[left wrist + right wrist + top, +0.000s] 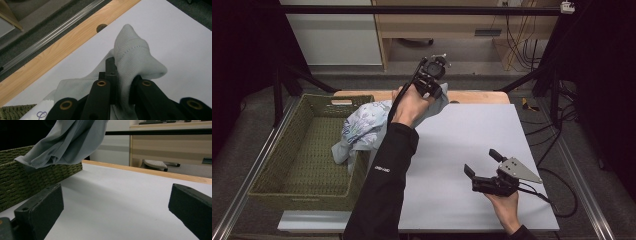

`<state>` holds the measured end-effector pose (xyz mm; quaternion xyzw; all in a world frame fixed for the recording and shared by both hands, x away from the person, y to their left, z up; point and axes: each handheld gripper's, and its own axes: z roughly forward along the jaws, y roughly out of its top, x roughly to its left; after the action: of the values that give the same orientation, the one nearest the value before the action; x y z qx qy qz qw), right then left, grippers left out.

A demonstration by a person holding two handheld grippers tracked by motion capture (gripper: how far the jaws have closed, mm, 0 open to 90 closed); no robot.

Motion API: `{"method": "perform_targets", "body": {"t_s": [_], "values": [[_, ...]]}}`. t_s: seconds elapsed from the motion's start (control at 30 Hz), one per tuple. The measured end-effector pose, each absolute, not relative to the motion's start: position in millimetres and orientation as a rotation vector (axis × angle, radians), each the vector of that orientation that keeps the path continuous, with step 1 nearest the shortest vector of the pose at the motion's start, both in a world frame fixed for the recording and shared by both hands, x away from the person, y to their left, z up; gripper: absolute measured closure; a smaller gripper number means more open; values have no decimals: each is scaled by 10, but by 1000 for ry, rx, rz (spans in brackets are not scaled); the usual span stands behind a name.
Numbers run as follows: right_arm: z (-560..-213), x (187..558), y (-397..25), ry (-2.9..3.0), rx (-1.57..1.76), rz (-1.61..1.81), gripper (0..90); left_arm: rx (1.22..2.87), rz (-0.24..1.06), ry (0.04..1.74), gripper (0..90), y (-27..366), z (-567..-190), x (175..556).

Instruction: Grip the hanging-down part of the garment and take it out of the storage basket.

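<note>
High view: the left gripper (pixel 432 75) is raised near the top centre of the frame, above the far edge of the white table (pixel 472 145). It is clamped on a pale cloth (pixel 362 127) that hangs down toward the left, draping over the right rim of the green woven basket (pixel 297 165) at the left of the frame. The cloth has a faint printed pattern on the part lying over the basket's edge. The person's left hand (pixel 409 105) grips the tool, with a black sleeve (pixel 384 185) running down to the bottom of the frame.

The left gripper view shows it closer: a bunched, ribbed fold of the cloth (pixel 132 62) is pinched between the two black jaws, with the white table and its wooden edge strip (pixel 57 52) behind.

At the lower right of the high view, the right gripper (pixel 482 170) rests low over the table with its jaws spread wide apart and nothing between them, held by the right hand (pixel 507 205). In the right gripper view, the cloth (pixel 65 142) dangles at the upper left, over the basket (pixel 30 177).
</note>
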<state>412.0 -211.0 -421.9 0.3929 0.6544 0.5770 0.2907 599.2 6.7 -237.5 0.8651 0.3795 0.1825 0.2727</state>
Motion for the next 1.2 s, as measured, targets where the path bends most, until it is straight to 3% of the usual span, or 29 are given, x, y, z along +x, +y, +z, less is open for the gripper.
{"method": "perform_targets", "body": {"t_s": [0.73,1.2], "values": [[-4124,4236,-2064,1747,1012,1566,3,2354,473,1025,839,81,-2368,6019],[-3973,4422,-1747,1784,984,1599,4,2345,477,1044,839,125,-2300,6012]]}}
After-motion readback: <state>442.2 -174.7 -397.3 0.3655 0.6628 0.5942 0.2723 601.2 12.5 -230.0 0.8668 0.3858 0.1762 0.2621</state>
